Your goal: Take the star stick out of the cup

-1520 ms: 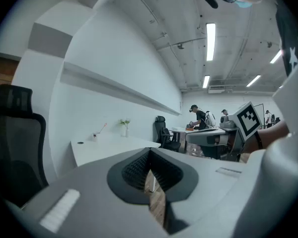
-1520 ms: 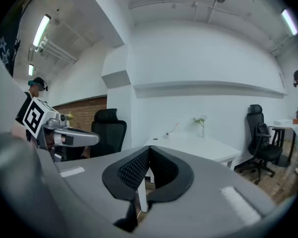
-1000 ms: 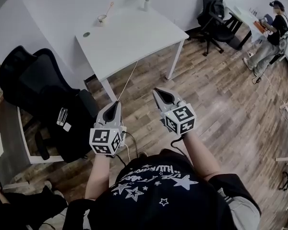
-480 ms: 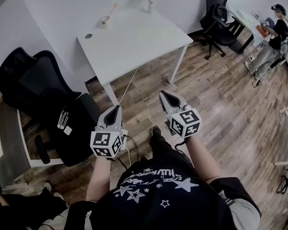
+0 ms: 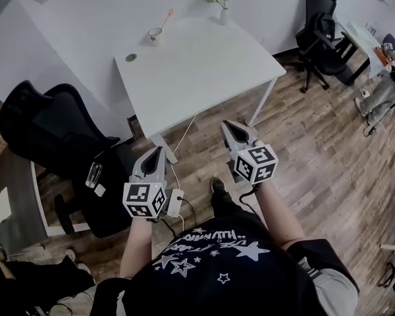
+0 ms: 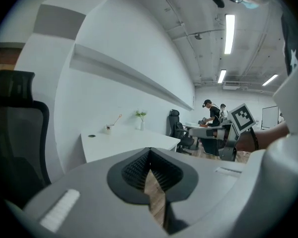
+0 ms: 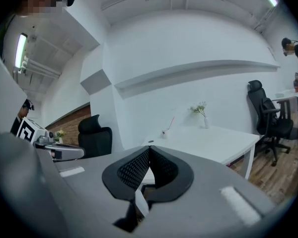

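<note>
A small cup (image 5: pixel 155 34) with the star stick (image 5: pixel 165 16) leaning out of it stands at the far left corner of the white table (image 5: pixel 204 71). I hold both grippers low in front of me, well short of the table's near edge. My left gripper (image 5: pixel 157 151) is shut and holds nothing. So is my right gripper (image 5: pixel 227 125). In the left gripper view the cup (image 6: pixel 108 128) and stick (image 6: pixel 117 118) are small and far beyond the jaws. The right gripper view shows the cup (image 7: pixel 164 132) and stick (image 7: pixel 171 122) equally far off.
A white vase of flowers (image 5: pixel 222 5) stands at the table's far edge, and a round grommet (image 5: pixel 131 57) lies left of the cup. A black office chair (image 5: pixel 59 137) is at my left, another chair (image 5: pixel 322 25) at the far right. A cable with an adapter (image 5: pixel 174 201) hangs near my left gripper.
The table has come nearer and slid right and down in the head view as I step toward it. Both grippers stay shut, side by side in front of me.
</note>
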The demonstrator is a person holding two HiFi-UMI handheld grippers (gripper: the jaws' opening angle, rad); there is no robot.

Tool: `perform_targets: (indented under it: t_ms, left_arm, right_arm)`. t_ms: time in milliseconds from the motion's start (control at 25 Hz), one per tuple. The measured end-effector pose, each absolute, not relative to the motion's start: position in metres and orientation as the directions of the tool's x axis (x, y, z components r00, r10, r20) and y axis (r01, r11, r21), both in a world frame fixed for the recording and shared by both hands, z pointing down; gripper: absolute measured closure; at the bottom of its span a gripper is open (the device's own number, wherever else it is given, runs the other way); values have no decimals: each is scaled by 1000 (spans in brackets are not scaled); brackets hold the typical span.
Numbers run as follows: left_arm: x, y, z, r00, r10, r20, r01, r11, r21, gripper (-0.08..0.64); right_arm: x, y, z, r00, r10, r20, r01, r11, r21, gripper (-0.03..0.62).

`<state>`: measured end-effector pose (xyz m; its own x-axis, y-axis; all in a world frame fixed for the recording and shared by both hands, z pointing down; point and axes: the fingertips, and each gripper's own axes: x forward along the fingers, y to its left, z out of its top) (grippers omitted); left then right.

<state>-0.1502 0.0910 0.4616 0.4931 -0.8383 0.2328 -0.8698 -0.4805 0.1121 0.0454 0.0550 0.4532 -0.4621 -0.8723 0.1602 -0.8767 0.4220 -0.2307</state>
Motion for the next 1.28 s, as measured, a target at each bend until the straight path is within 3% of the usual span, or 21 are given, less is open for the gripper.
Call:
perform_targets:
  t_ms: [680, 1280]
  left_arm:
    - [-102, -72, 442, 352, -905, 240, -936, -348, 61, 557]
    - [-110, -125, 443, 251, -935, 249, -968, -238, 81, 557]
  right_arm:
    - [92, -142, 453, -586, -800, 131, -786, 520, -335, 575]
    - [88, -202, 468, -659, -735, 159, -729, 573, -376, 575]
